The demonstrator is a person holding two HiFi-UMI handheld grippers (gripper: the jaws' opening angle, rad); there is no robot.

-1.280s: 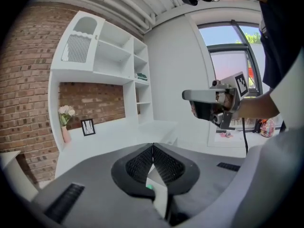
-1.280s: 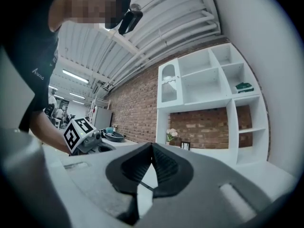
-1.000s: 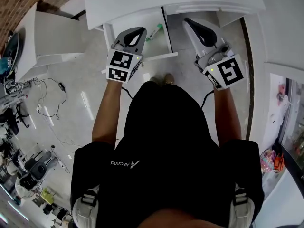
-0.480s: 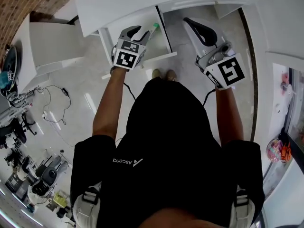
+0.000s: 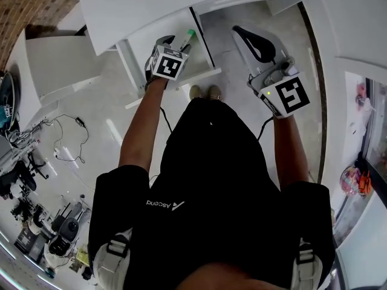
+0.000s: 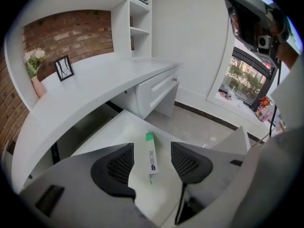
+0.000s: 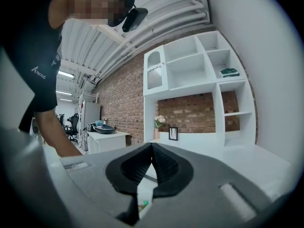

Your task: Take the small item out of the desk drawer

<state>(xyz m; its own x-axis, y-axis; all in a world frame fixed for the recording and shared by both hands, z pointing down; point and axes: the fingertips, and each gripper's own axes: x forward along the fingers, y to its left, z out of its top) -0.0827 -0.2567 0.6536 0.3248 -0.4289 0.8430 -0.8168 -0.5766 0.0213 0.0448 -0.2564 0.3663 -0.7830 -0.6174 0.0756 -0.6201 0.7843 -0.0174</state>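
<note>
The small item is a white tube with a green cap that lies on the floor of the pulled-out white desk drawer. My left gripper reaches down into the drawer; its jaws are opening and stand wide on either side of the tube, with neither pad touching it. In the head view the tube's green cap shows just beyond the left gripper in the drawer. My right gripper hangs in the air to the drawer's right, shut and empty.
A white curved desk top overhangs the drawer and carries a vase of flowers and a small picture frame. A drawer cabinet stands under it. Cables lie on the floor at the left. The person's shoes are below the drawer front.
The left gripper has moved forward and down into the drawer, over the tube, and its jaws have gone from shut to wide. The right gripper has barely moved.
</note>
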